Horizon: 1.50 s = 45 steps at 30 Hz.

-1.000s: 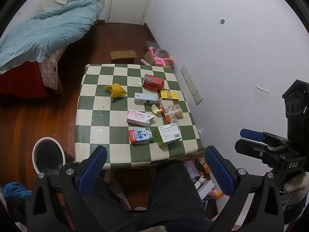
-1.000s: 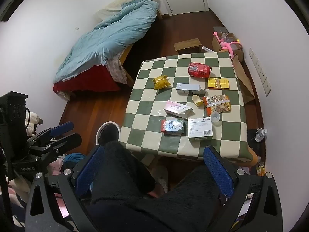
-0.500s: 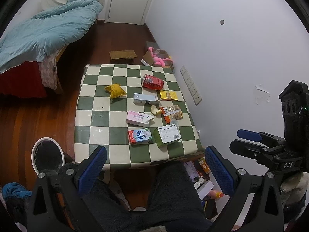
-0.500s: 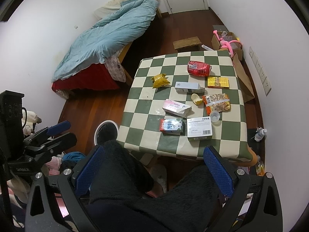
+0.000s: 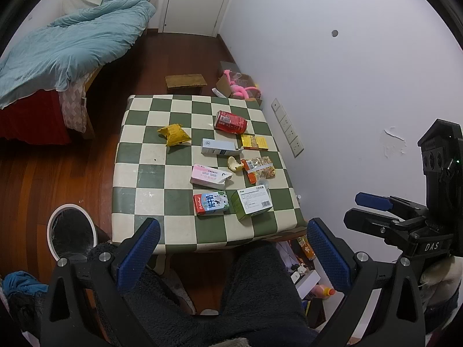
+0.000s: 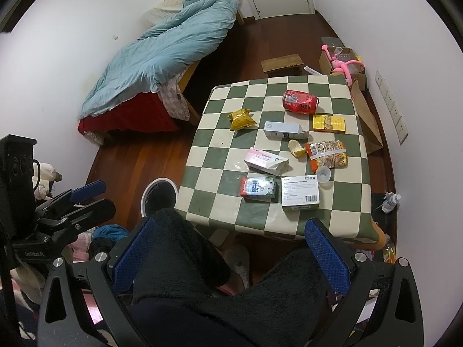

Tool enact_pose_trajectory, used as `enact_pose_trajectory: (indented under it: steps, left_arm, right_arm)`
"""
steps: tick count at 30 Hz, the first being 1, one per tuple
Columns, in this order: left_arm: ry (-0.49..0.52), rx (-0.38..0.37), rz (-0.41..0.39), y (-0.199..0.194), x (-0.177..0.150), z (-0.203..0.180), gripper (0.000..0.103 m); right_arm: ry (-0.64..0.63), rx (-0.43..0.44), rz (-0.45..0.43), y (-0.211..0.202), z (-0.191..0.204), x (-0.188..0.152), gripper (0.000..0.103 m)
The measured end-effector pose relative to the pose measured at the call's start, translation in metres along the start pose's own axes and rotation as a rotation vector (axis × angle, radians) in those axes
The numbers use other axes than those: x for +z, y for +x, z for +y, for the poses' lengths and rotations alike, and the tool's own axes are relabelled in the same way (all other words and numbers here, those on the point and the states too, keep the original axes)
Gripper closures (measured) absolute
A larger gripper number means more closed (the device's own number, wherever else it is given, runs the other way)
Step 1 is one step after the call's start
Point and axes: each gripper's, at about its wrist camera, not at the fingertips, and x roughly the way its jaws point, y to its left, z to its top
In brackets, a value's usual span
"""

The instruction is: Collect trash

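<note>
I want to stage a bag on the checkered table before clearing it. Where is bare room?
The table's strip nearest the bed, left of the yellow snack bag and pink box, is bare, as is the far edge beyond the red can. The wall-side half is crowded.

Both wrist views look down from high above the person's lap, well back from the checkered surface (image 5: 139, 173). The left view faces it from its near edge; the right view sits further right, angled leftward. Both share the surface (image 6: 214, 144), the bed (image 5: 72, 46) and the white bin (image 6: 160, 195).
</note>
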Motion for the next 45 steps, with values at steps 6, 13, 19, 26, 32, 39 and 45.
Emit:
enact_pose_trajectory:
  steps: [6, 13, 19, 26, 32, 39, 45]
  left_arm:
    - [0.0, -0.003, 0.002, -0.001, -0.001, 0.001, 0.0]
    - [-0.002, -0.002, 0.002, 0.0, 0.0, 0.001, 0.0]
    - [-0.001, -0.002, 0.002, -0.001, 0.0, 0.001, 0.0]
    - [-0.001, -0.003, 0.003, 0.0, 0.0, 0.001, 0.0]
    - [-0.001, -0.002, 0.003, 0.0, 0.0, 0.001, 0.0]
    - [-0.002, 0.0, 0.004, 0.001, 0.0, 0.001, 0.0]
    - [0.01, 0.173, -0.047, 0.026, 0.001, 0.011, 0.0]
  right_arm:
    - [-0.002, 0.0, 0.001, 0.0, 0.001, 0.0, 0.0]
    - [-0.002, 0.0, 0.002, 0.0, 0.001, 0.001, 0.0]
    - [-0.003, 0.0, 0.001, 0.0, 0.001, 0.001, 0.0]
    - [-0.002, -0.002, 0.001, 0.0, 0.002, 0.002, 0.0]
    - [-0.001, -0.002, 0.003, 0.001, 0.002, 0.002, 0.0]
    - [-0.001, -0.002, 0.002, 0.002, 0.002, 0.001, 0.0]
    - [0.033, -0.029, -0.02, 0.01, -0.003, 0.002, 0.0]
